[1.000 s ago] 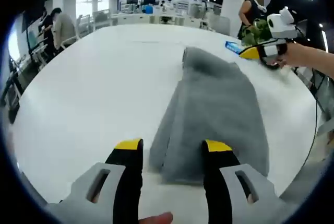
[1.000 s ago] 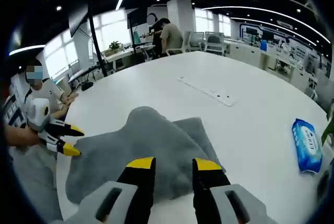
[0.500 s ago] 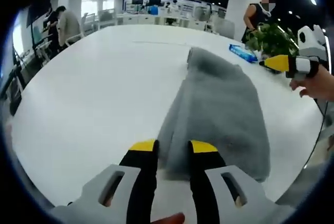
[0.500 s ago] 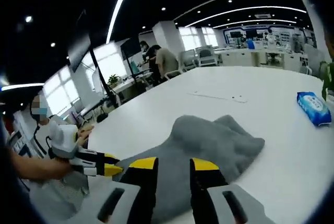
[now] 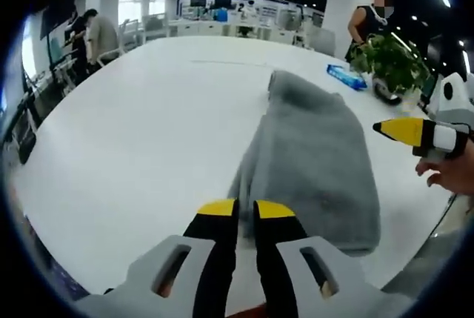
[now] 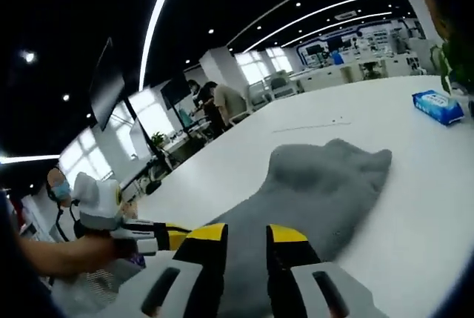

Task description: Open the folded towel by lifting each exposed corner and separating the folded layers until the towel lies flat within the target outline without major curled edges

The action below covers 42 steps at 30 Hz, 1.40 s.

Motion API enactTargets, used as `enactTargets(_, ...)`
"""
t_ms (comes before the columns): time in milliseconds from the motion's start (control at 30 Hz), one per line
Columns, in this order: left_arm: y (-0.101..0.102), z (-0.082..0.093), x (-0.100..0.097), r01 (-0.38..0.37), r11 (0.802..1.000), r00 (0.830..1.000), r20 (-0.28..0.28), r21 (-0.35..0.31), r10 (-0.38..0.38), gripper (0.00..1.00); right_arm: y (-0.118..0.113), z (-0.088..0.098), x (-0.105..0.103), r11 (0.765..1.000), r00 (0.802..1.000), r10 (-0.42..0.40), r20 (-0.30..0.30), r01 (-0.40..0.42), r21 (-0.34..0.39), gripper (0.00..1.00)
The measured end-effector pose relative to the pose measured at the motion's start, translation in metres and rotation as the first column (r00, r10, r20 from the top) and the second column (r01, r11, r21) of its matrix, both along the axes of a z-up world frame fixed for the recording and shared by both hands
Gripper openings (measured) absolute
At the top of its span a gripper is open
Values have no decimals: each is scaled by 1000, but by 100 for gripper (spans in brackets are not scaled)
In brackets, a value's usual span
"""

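Just one grey towel (image 5: 315,162), two tools.

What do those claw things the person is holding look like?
Each claw has two black fingers with yellow tips, set in pale grey mounts with slots. The other one, seen from the side, shows a yellow tip, a white band and a white body.
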<state>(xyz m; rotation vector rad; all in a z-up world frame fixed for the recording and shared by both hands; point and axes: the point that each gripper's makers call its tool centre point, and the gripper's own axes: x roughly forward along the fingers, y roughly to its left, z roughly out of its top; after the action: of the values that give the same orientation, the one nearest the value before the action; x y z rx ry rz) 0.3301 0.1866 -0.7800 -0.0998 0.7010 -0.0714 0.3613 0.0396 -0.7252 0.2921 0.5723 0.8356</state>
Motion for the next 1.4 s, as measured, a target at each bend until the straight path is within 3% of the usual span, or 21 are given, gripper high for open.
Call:
enactTargets(100, 0, 2, 1, -9, 1000, 1000, 1, -27, 9, 3, 6, -3, -12, 1000, 999, 8, -41, -7, 25, 18)
enactTargets(200, -5, 5, 2, -15, 996, 1000, 2, -85, 15, 1, 17, -10, -23, 999, 997, 52, -55, -52, -11, 18)
enactTargets(300, -22, 21, 6, 29, 982, 998, 51, -186, -20, 0, 30, 2, -30, 997, 994, 68, -81, -64, 45, 19)
enactTargets(433, -38, 45, 13, 119, 969, 983, 161, -217, -85, 0, 42, 13, -32, 993, 986, 68, -152, -52, 104, 24)
enactTargets(500, -47, 50, 12, 158, 962, 977, 176, -221, -120, 0, 46, 18, -28, 991, 982, 64, -175, -41, 131, 25)
enactTargets(633, -35, 35, 10, 131, 987, 986, 114, -96, -120, 0, 50, 19, -21, 995, 985, 65, -160, -53, 83, 25)
enactTargets(767, -25, 34, 14, 78, 990, 989, 132, -119, -62, 0, 51, 21, -24, 995, 987, 74, -146, -62, 84, 25)
enactTargets(867, -17, 29, 16, 48, 995, 992, 124, -93, -36, 4, 49, 15, -29, 995, 984, 87, -154, -77, 69, 24)
enactTargets(967, -12, 25, 16, 32, 997, 992, 121, -68, -23, 15, 46, 13, -33, 996, 986, 88, -142, -83, 45, 24)
enactTargets(1167, -3, 10, 11, 4, 1000, 998, 56, -30, -2, 22, 43, 15, -29, 996, 988, 77, -132, -72, 45, 24)
enactTargets(1267, 2, 4, 6, -29, 997, 999, 23, -65, 31, 28, 43, 15, -29, 996, 988, 79, -130, -73, 46, 24)
enactTargets(1400, 0, -3, 4, -45, 991, 999, -14, -124, 44, 24, 43, 12, -30, 996, 988, 83, -132, -78, 42, 23)
